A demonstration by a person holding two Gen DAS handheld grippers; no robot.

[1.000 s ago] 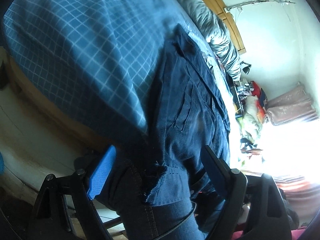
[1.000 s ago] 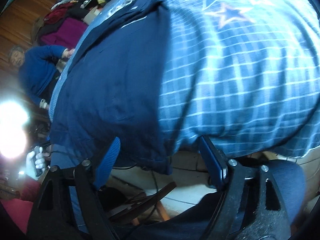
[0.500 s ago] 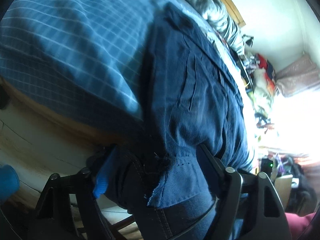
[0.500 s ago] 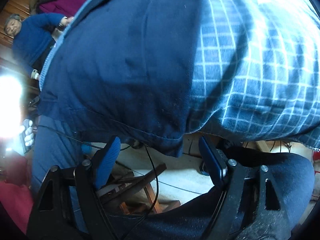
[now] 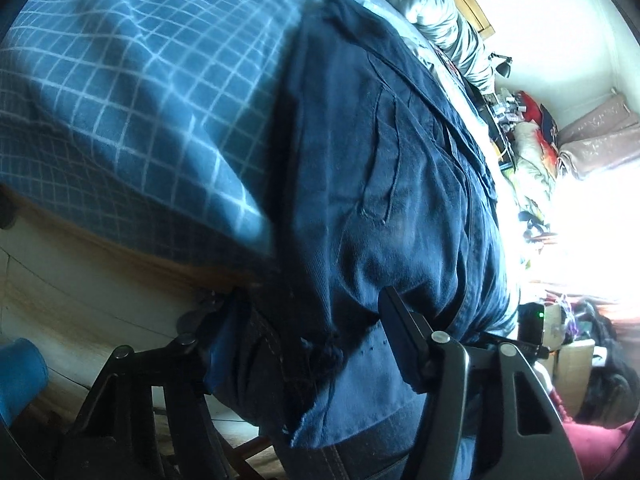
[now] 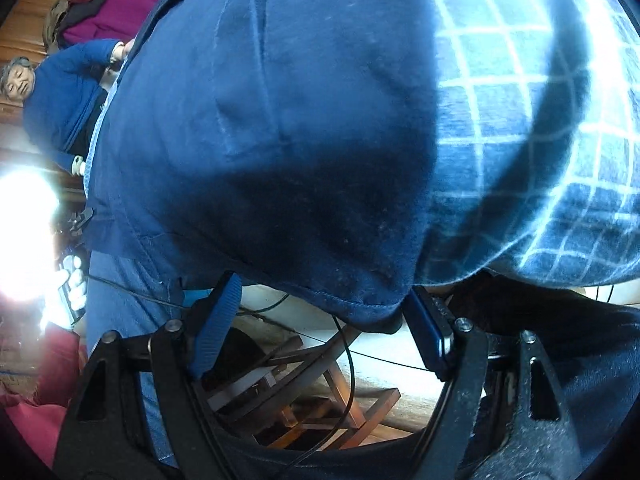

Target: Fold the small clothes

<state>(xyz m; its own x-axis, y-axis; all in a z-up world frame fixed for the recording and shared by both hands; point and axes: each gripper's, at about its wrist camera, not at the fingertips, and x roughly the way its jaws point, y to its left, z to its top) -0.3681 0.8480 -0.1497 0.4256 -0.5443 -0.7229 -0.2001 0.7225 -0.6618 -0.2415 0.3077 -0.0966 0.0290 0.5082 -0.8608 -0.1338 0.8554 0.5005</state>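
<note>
A dark navy garment [image 5: 392, 184] lies on a blue checked bedspread [image 5: 132, 112], and its near end hangs over the bed's edge. My left gripper [image 5: 308, 344] is open at that overhanging end. A frayed corner of the cloth sits between its fingers and hides the left one. In the right wrist view the navy garment [image 6: 280, 128] fills most of the frame. My right gripper [image 6: 320, 320] is open, and the stitched hem [image 6: 352, 304] dips into the gap between its blue pads [image 6: 216, 320] without being clamped.
A person in a blue top [image 6: 60, 92] sits at the far left, beside a pile of magenta and dark clothes [image 6: 116, 0]. A wooden stool frame [image 6: 320, 400] and a black cable [image 6: 348, 364] lie below the bed's edge. A grey duvet [image 5: 440, 12] lies at the bed's far end.
Both grippers have come closer to the bed's edge. The garment's hanging end now sits between each pair of fingers. Neither gripper has shut.
</note>
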